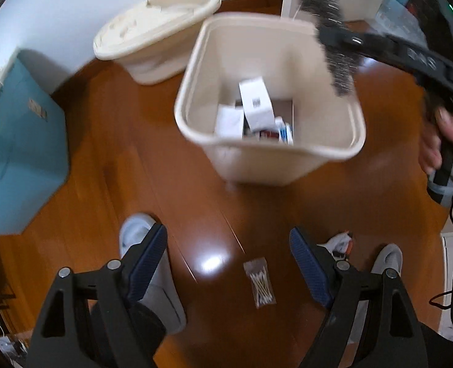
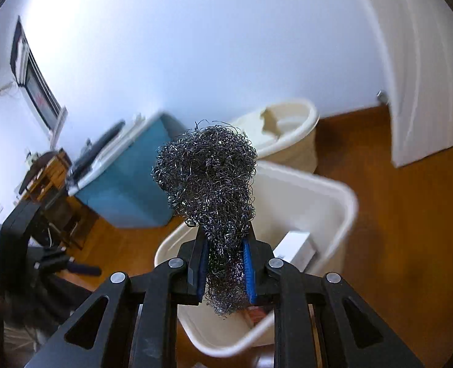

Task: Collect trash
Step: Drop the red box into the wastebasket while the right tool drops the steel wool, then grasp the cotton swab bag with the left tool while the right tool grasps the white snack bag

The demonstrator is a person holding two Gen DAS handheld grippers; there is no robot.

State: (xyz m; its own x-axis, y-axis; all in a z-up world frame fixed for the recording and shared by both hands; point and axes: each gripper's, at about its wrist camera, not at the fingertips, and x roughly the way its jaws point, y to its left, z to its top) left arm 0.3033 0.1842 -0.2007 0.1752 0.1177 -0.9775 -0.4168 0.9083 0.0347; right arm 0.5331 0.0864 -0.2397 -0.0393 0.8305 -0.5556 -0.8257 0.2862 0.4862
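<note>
Right gripper [image 2: 225, 263]: clamped on steel wool [image 2: 208, 171], centre frame, above bin [image 2: 343, 202] | left gripper [image 1: 228, 263]: apart, empty, lower frame, over cotton-swab packet [image 1: 259, 282]

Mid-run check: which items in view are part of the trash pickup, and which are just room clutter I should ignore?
Part of the job:
- steel wool between the right gripper pads, over the bin
- open beige bin with boxes inside
- cotton swab packet on the floor
- crumpled wrapper
- left gripper, open and empty

Lying about:
- bin lid by the wall
- teal box
- slippers
</note>
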